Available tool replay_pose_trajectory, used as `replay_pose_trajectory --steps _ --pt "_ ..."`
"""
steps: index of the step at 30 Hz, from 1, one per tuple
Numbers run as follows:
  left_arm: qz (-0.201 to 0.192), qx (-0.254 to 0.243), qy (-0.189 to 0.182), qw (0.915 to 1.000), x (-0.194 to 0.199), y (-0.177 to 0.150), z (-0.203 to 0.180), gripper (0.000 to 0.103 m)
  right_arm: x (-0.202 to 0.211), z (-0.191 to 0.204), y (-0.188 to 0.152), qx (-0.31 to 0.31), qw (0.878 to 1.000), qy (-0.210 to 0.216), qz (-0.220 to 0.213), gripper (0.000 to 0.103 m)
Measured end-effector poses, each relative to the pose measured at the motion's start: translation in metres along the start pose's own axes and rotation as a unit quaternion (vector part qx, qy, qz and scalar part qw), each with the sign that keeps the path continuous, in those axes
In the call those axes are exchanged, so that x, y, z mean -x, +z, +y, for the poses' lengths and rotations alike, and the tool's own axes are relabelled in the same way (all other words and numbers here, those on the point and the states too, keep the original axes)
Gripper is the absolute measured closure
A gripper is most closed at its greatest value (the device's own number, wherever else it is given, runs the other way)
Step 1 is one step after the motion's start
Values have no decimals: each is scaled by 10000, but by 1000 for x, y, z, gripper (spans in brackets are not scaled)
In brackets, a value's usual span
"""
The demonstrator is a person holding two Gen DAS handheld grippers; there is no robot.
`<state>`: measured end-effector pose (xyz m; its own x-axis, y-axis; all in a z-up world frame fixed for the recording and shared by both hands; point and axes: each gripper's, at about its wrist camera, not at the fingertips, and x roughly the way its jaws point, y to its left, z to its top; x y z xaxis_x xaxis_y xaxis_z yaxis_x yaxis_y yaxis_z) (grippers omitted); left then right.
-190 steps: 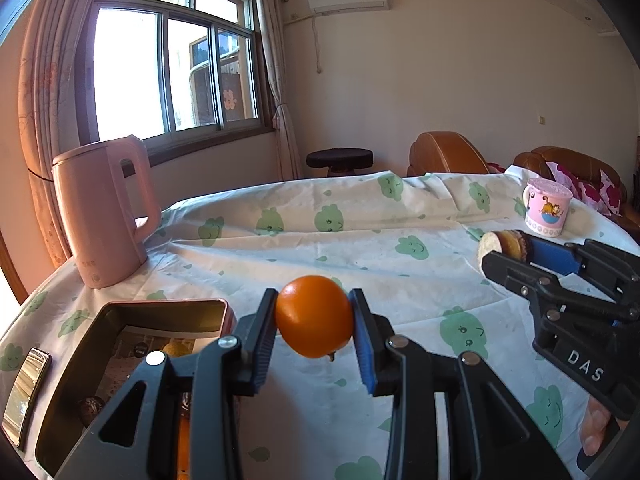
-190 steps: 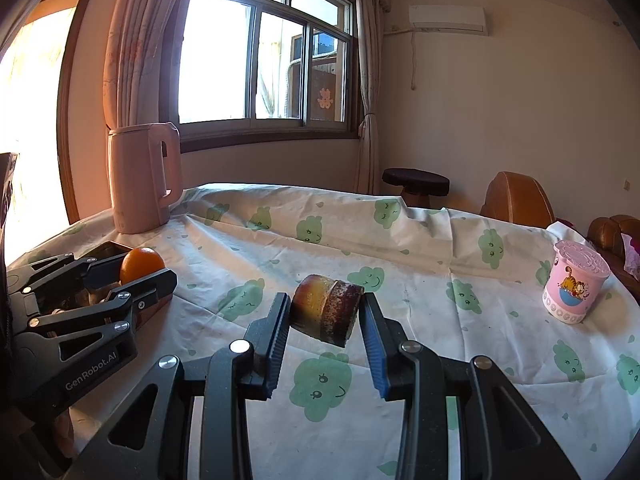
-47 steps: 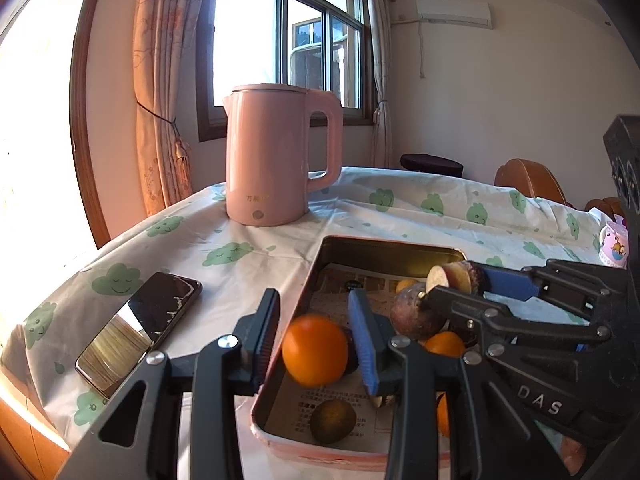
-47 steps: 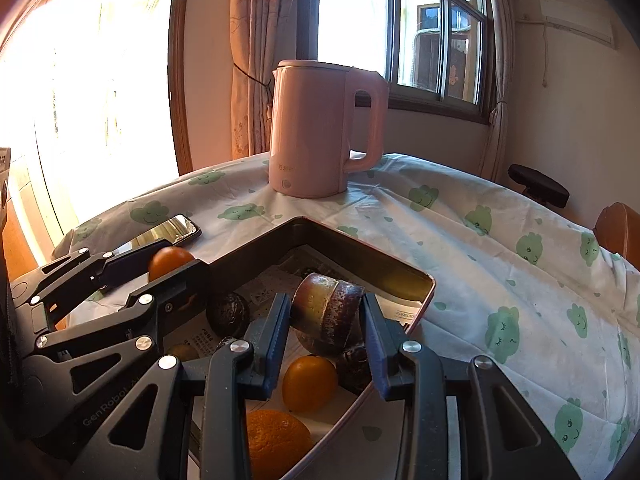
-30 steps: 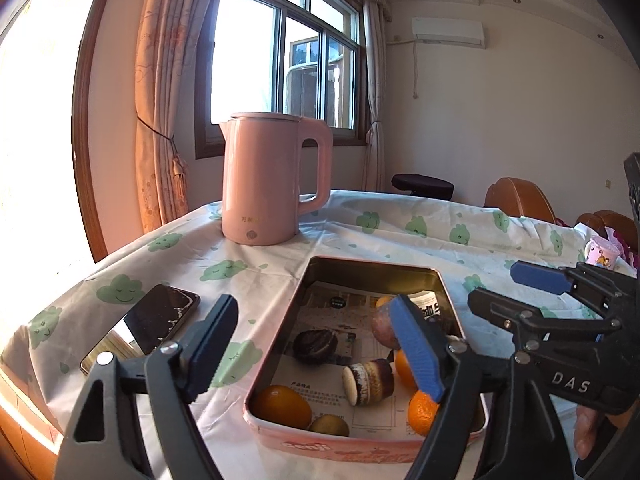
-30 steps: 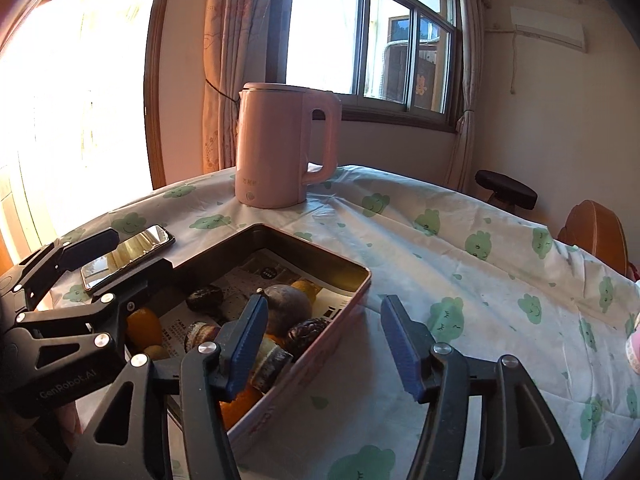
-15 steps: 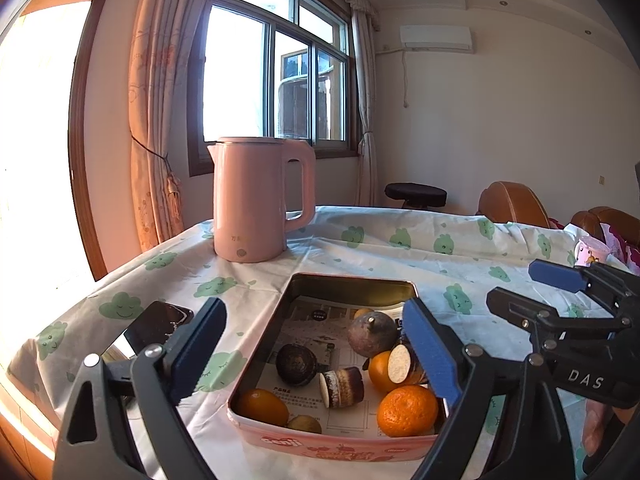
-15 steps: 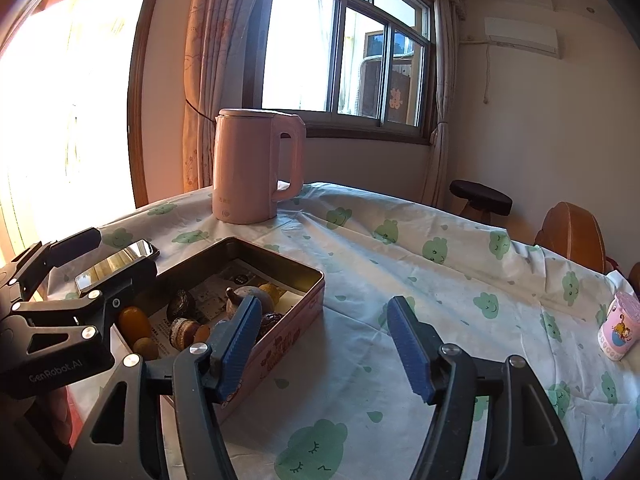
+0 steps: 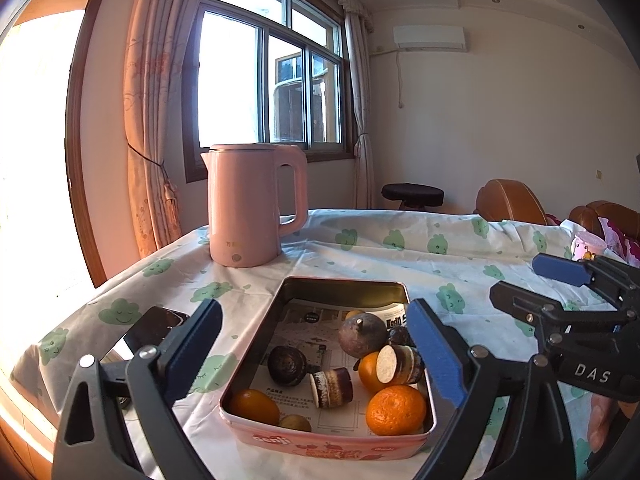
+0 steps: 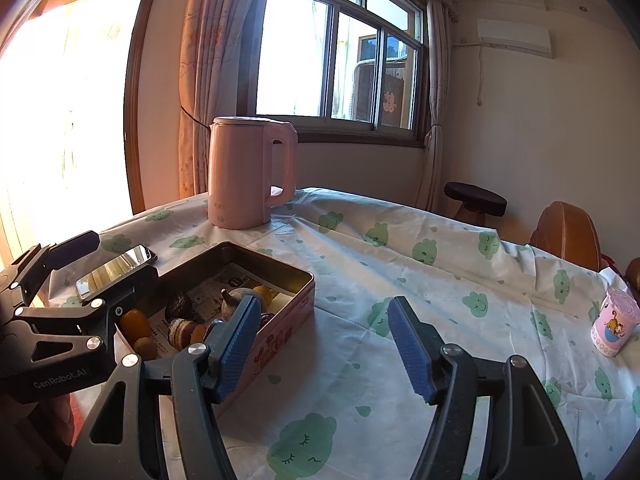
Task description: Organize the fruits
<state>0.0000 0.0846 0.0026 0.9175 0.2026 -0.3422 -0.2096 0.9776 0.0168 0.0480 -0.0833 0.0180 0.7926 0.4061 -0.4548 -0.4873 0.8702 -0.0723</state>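
A pink tin box (image 9: pixel 280 438) (image 10: pixel 280 344) lined with newspaper sits on the tablecloth. It holds oranges (image 9: pixel 395 410), dark round fruits (image 9: pixel 362 336) and cut pieces with pale faces (image 9: pixel 398 364). My left gripper (image 9: pixel 316 350) is open and empty, held above and just in front of the box. My right gripper (image 10: pixel 324 342) is open and empty, to the right of the box over the cloth. Each gripper shows in the other's view, the right (image 9: pixel 560 280) and the left (image 10: pixel 92 264).
A pink kettle (image 9: pixel 252 204) (image 10: pixel 248 172) stands behind the box. A phone (image 9: pixel 152 330) (image 10: pixel 116 270) lies left of the box near the table edge. A pink cup (image 10: pixel 614 328) stands at the far right. A stool and sofas are beyond the table.
Both grippers let go of their fruit, the orange and the cut piece, into the box, opened wide and drew back and up from it.
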Motion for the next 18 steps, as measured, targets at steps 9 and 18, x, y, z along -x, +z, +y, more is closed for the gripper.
replay_pose_trajectory --steps 9,18 --pt "11 7 12 10000 -2 -1 -2 7 -1 -1 -1 7 10000 -44 1 33" --pt "18 16 -16 10000 -2 -3 -2 2 1 -3 -2 2 10000 -87 -8 33"
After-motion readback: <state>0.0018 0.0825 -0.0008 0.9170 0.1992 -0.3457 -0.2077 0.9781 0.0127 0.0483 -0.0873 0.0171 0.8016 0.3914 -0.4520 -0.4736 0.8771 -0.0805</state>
